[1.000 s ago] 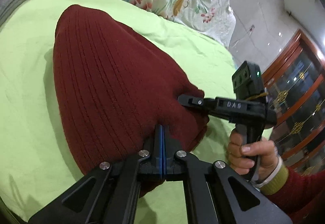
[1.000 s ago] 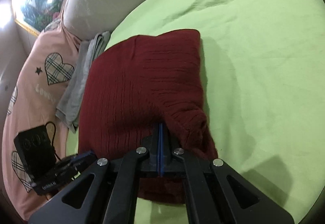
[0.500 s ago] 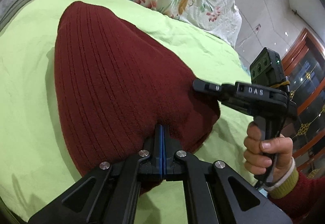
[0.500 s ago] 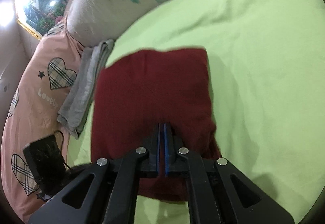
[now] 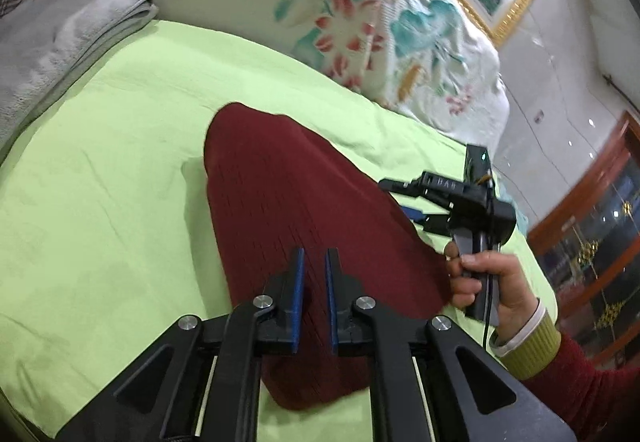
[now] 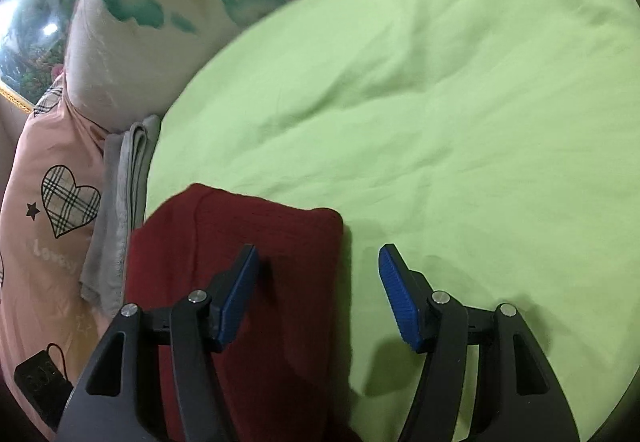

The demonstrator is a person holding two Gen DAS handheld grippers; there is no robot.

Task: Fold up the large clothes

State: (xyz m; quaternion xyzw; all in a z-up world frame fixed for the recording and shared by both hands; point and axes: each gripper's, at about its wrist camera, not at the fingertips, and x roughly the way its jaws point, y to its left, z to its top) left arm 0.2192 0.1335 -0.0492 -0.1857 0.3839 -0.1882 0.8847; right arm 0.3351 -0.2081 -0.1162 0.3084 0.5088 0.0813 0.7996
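A dark red knitted sweater (image 5: 280, 201) lies folded on the green bedsheet (image 5: 100, 181). My left gripper (image 5: 314, 262) hovers over its near part. Its jaws are opening, with a narrow gap between the blue pads and no fabric pinched in it. In the right wrist view the sweater (image 6: 256, 226) sits at the lower left. My right gripper (image 6: 318, 250) hangs over the sweater's right edge, its jaws opening wide with nothing held between them. From the left wrist view a person's hand (image 5: 488, 278) holds the right gripper (image 5: 400, 197) at the sweater's far right edge.
A folded grey cloth (image 5: 60, 41) (image 6: 124, 201) lies at the sheet's left edge. A floral quilt (image 5: 340, 1) is piled behind the sheet. Pink bedding with heart prints (image 6: 52, 201) lies left of the grey cloth. A wooden glass cabinet (image 5: 600, 222) stands at the right.
Both grippers were shut on the sweater's near edge. Both have since let go and drawn back, the right one opening wide. The sweater now lies flat.
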